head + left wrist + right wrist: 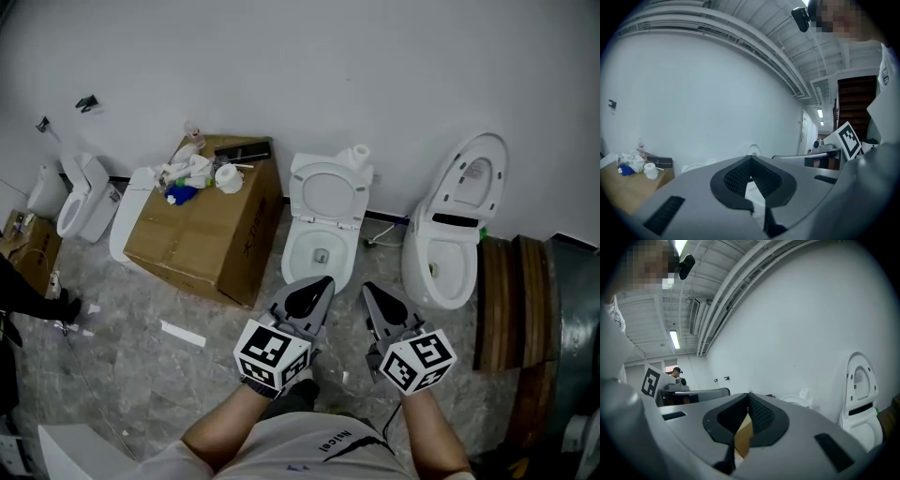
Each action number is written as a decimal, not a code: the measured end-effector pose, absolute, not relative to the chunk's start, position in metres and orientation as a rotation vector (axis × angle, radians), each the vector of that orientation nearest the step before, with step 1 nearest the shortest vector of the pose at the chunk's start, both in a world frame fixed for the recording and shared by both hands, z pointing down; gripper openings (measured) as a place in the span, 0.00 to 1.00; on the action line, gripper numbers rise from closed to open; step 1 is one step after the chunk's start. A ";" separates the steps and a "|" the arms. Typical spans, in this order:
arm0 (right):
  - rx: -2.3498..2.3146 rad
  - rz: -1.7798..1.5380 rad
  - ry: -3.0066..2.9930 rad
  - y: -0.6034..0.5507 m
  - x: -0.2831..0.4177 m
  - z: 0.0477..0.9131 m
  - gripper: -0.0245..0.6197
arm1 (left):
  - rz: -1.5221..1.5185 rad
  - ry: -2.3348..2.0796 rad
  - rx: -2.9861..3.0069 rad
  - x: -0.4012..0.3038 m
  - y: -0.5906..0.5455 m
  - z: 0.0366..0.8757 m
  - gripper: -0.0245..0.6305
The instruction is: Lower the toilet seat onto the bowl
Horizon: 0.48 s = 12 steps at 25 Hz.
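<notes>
Toilet seat (300, 187) stands raised, long axis upright; left tool (329, 279) and right tool (366, 287) closed, empty.

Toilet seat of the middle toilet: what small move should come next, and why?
Probably reach the left gripper forward toward the raised toilet seat. It stands up behind the bowl, and the left gripper and right gripper are both shut, empty and short of it.

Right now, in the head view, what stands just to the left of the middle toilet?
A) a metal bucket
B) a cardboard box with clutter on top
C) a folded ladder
B: a brown cardboard box with white clutter on top stands beside the middle toilet.
</notes>
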State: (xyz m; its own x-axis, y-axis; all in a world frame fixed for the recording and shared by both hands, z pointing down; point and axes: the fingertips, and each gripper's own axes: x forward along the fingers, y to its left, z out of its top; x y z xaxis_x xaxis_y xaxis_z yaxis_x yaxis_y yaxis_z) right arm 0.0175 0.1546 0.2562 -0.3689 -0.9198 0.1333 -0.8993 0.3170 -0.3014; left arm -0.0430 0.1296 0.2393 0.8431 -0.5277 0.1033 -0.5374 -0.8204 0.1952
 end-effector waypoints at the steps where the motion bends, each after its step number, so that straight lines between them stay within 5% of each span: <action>1: -1.735 -0.501 2.498 0.142 0.015 0.256 0.06 | 0.064 -0.816 2.809 -0.045 0.117 0.238 0.05; 12: -1.810 -0.457 2.539 0.052 0.002 0.266 0.06 | 0.066 -0.768 2.824 -0.045 0.021 0.246 0.05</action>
State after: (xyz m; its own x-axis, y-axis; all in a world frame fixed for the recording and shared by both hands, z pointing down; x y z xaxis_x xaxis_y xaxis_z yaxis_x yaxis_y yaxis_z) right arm 0.0022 0.0520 0.2659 -0.3400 -0.9240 0.1747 -0.9270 0.2981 -0.2275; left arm -0.0447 0.0206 0.2460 0.8630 -0.4955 0.0988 -0.5051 -0.8411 0.1936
